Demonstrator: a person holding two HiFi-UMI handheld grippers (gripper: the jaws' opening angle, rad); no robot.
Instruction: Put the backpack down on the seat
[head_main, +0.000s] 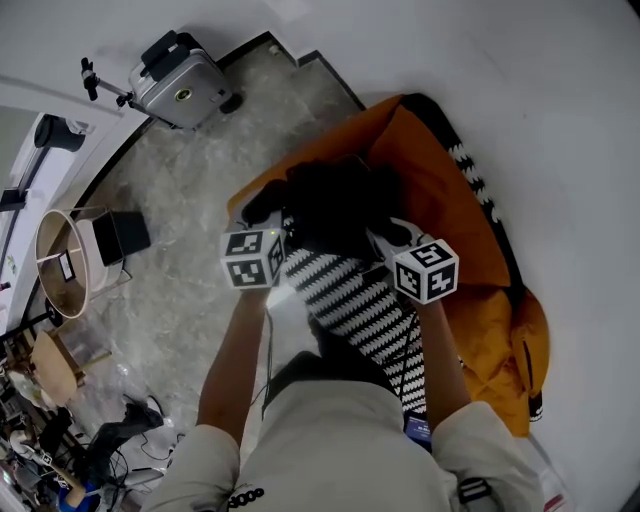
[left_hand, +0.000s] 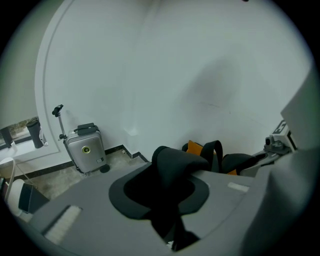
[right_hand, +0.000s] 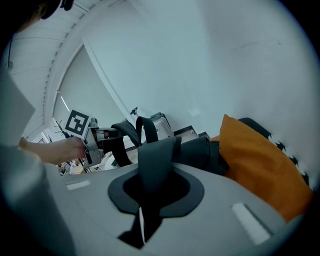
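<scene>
The black backpack (head_main: 335, 205) lies on top of the orange bean-bag seat (head_main: 440, 190), which leans against the white wall. My left gripper (head_main: 262, 232) is at the backpack's left side and my right gripper (head_main: 405, 245) at its right, each partly hidden by the bag. In the left gripper view a black strap (left_hand: 177, 162) runs up through the narrow jaws of the left gripper (left_hand: 167, 200). In the right gripper view another strap (right_hand: 155, 160) stands in the narrow jaws of the right gripper (right_hand: 150, 195). A black-and-white striped cloth (head_main: 355, 300) hangs below the backpack.
A silver wheeled suitcase (head_main: 180, 85) stands on the stone floor by the far wall. A round lampshade (head_main: 62, 262) and a black box (head_main: 120, 235) sit at the left. Cables and clutter (head_main: 90, 440) fill the lower left corner.
</scene>
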